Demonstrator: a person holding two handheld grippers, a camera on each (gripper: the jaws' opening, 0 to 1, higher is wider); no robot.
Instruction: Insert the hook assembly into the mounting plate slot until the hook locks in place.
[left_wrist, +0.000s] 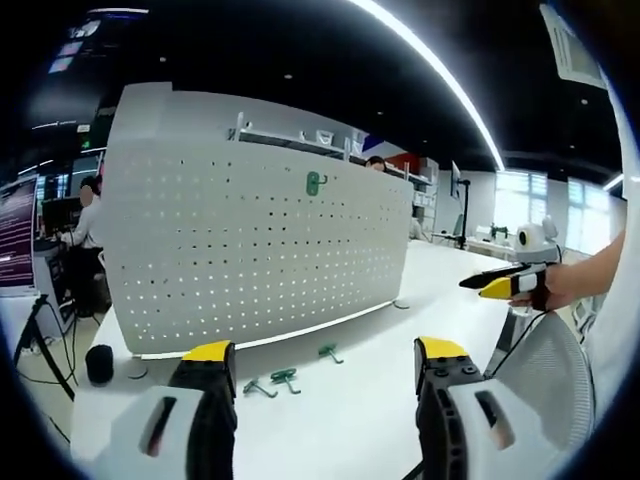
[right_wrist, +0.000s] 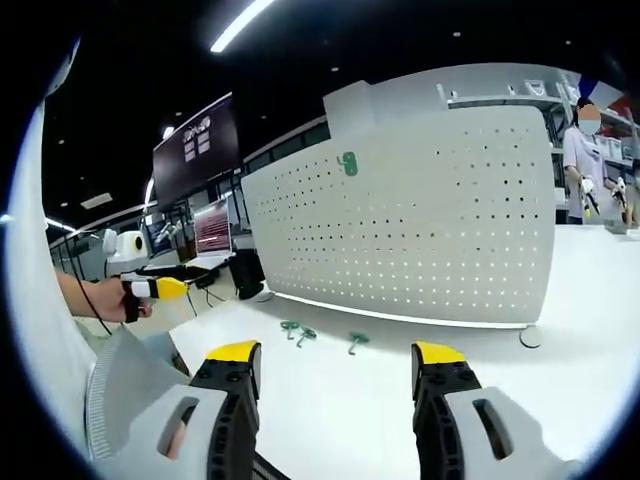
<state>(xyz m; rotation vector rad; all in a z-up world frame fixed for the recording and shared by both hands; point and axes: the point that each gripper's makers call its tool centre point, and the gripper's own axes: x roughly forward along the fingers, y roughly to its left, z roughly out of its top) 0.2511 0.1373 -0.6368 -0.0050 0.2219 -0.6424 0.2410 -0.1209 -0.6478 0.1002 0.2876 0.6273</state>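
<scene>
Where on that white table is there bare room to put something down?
The white table is bare between the loose green hooks and the left tool, and rightward past the pegboard end. It is crowded only along the board's foot, where the hooks lie.

Green hook (left_wrist: 316, 183) on pegboard (left_wrist: 250, 250)

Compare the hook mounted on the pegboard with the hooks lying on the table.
The mounted hook hangs upright, high on the pegboard; the loose hooks lie flat on the table in front of the board. The mounted hook is alone; three loose hooks lie there, two close together and one apart. All are green.
</scene>
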